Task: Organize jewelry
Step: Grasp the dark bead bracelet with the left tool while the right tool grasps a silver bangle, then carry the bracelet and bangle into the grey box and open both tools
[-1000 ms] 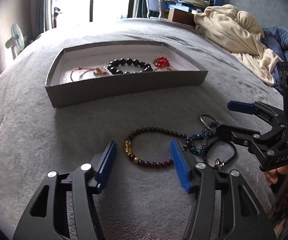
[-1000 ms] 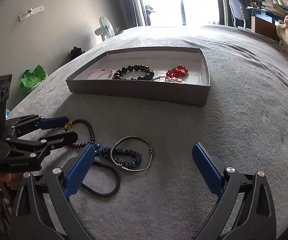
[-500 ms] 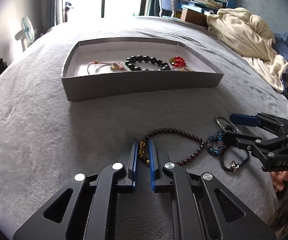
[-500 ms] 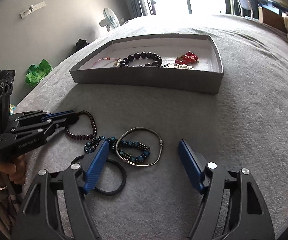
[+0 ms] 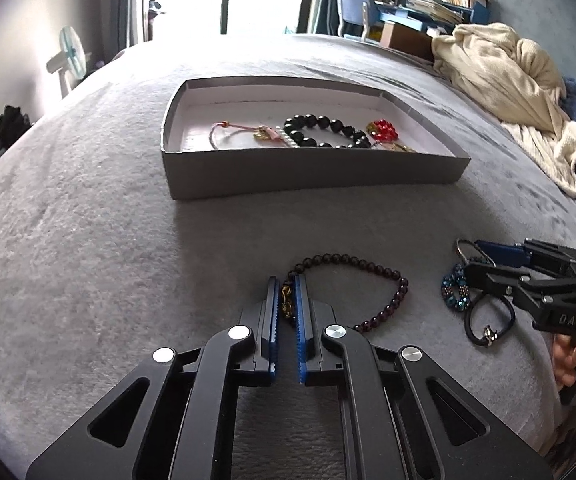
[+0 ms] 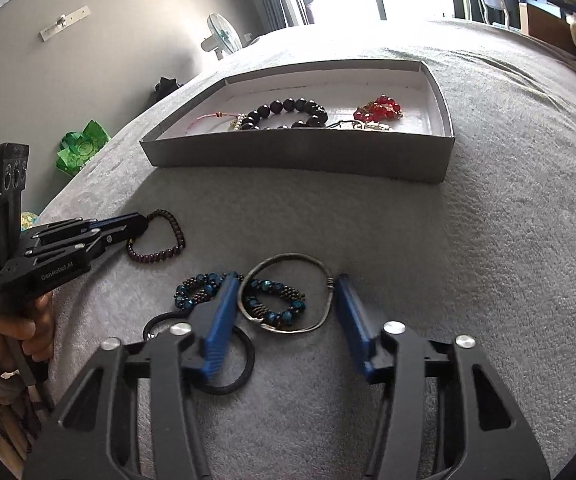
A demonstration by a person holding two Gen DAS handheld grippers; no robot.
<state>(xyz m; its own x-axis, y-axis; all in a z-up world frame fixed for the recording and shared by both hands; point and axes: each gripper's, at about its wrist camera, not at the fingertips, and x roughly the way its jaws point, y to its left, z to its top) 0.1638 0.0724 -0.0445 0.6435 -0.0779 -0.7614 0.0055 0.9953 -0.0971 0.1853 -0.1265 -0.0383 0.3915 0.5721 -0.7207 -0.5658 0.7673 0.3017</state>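
Left wrist view: the left claw (image 5: 287,300) is clenched on the gold charm of the maroon bracelet (image 5: 384,276), whose loop trails right of it; the box (image 5: 312,172) sits ahead.

Right wrist view: the right claw (image 6: 284,316), jaws just closing, straddles the bangle (image 6: 288,300) and blue beads (image 6: 276,304) without pressing them.

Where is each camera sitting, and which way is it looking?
Left wrist view: rides the left gripper, looking down at the dark red bead bracelet its jaws pinch; the right gripper and a hand show.
Right wrist view: rides the right gripper, jaws just closing around the thin silver bangle, not yet gripping; the left gripper shows.
Both share the grey cardboard tray.
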